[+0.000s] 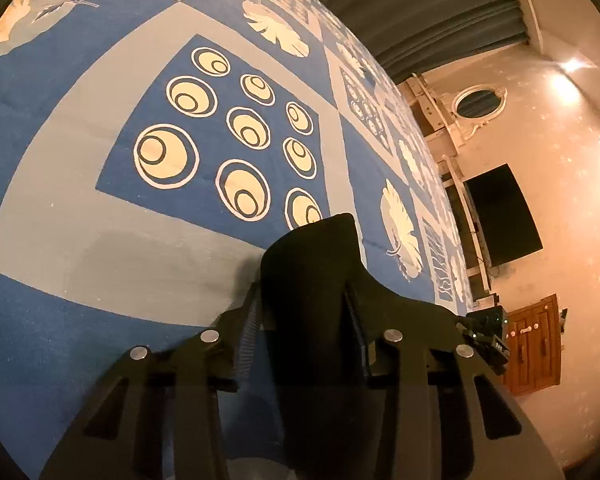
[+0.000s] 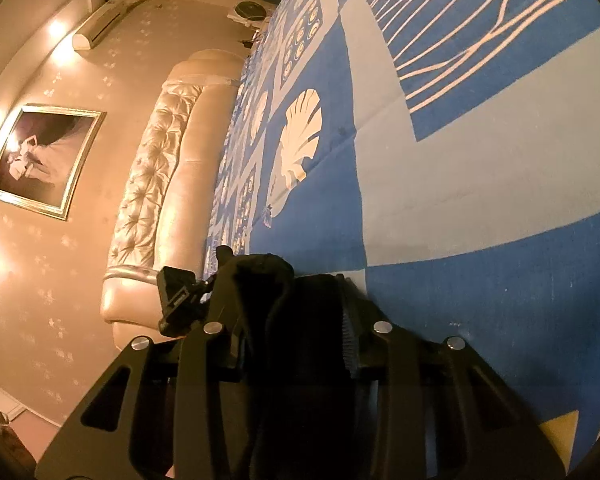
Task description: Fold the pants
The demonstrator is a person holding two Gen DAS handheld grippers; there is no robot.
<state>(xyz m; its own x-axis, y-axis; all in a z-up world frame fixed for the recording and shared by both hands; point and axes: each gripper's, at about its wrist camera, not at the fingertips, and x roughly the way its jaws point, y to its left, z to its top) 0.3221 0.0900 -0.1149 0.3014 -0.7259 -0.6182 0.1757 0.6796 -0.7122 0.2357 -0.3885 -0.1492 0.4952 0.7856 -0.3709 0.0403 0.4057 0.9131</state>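
Left gripper [image 1: 308, 312] — jaws pinching a fold of black pants [image 1: 316, 264], the cloth standing up between the fingers above the blue patterned bedspread [image 1: 100, 216]. Right gripper [image 2: 288, 312] likewise closed on bunched black pants fabric [image 2: 268, 280], held over the same spread. Left view: dark wall screen [image 1: 504, 212], wooden cabinet [image 1: 534, 348]. Right view — tufted headboard [image 2: 160, 168], framed picture [image 2: 44, 160].

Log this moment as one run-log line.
left tool: shut on black pants | right tool: shut on black pants | surface: blue patterned bedspread | stage: fabric held up
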